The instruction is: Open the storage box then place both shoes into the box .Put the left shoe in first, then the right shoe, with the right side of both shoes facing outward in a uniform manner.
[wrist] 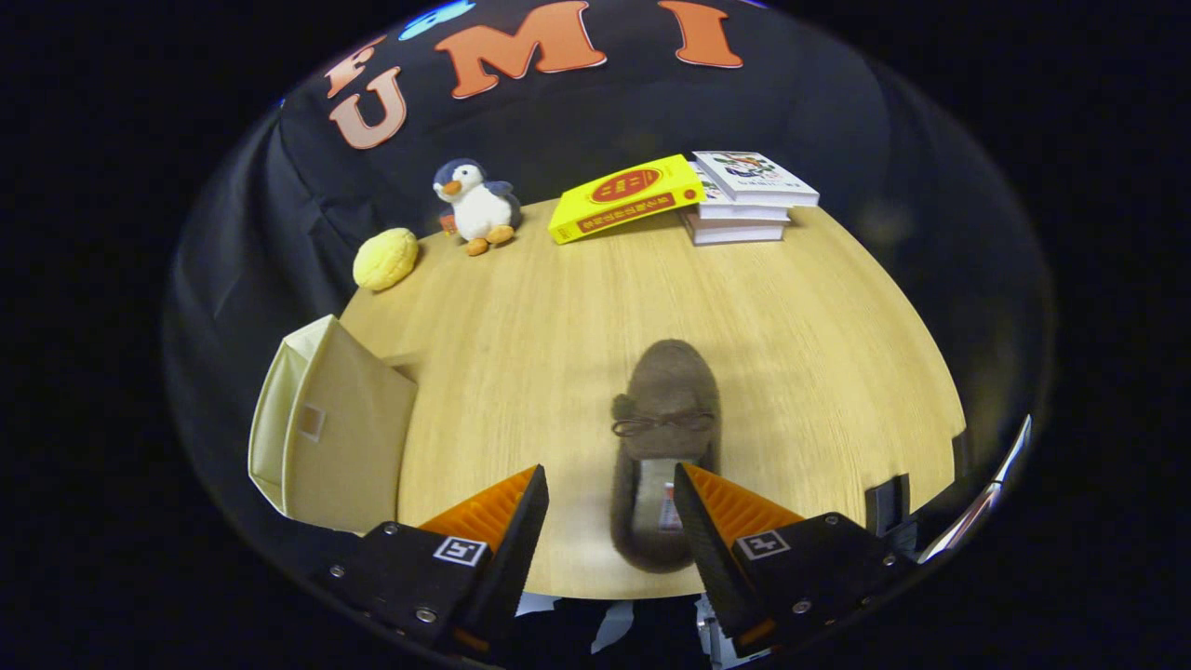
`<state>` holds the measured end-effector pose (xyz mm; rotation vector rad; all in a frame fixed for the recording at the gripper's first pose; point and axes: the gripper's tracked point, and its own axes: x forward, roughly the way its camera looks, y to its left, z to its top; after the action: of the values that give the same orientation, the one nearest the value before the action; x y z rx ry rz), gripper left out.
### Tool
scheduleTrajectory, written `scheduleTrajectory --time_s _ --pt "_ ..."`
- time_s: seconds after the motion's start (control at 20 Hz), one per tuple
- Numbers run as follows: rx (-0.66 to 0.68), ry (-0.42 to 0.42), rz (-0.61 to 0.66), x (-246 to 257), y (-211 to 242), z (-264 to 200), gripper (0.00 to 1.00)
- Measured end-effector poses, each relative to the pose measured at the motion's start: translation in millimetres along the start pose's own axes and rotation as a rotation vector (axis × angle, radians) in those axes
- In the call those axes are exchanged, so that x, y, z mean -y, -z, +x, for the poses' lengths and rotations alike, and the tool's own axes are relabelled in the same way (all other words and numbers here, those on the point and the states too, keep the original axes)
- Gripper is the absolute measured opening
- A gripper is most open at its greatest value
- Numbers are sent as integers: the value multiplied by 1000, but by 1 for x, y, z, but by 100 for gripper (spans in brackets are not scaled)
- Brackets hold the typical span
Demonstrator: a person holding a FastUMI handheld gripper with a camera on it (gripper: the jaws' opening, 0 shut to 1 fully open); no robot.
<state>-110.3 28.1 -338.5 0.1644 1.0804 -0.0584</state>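
I'm hovering the gripper (611,484) w/ jaws spread wide, gripping nothing; brown shoe (666,437) lying on surface (819,316) between them, nearer the right; storage box (335,428) to the left.

Nothing properly readable anywhere, honestly: red oval and red strip of print on the cover of the yellow book (625,198) at the far edge of the table (558,326), way too small to make out, same for the picture covers on the stack of books (744,200) propping it up. Square black-and-white coded tags (460,550), one on each of the fingers (488,512) of the gripper (609,470), spread wide with the heel of the brown shoe (668,409) between them, pattern only, no letters. Little tag (668,512) inside that shoe and a pale square patch (311,423) on the storage box (335,437) by the left edge, both unreadable.
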Motion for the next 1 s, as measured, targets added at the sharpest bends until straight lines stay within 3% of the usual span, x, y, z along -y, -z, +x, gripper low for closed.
scheduleTrajectory --time_s 0.4,0.55,0.75,1.0 --pt "-49 78 -22 51 16 56 58" --pt "-23 64 -22 50 9 72 41" --pt "6 119 -48 62 10 84 20" --pt "19 106 7 65 7 86 6"
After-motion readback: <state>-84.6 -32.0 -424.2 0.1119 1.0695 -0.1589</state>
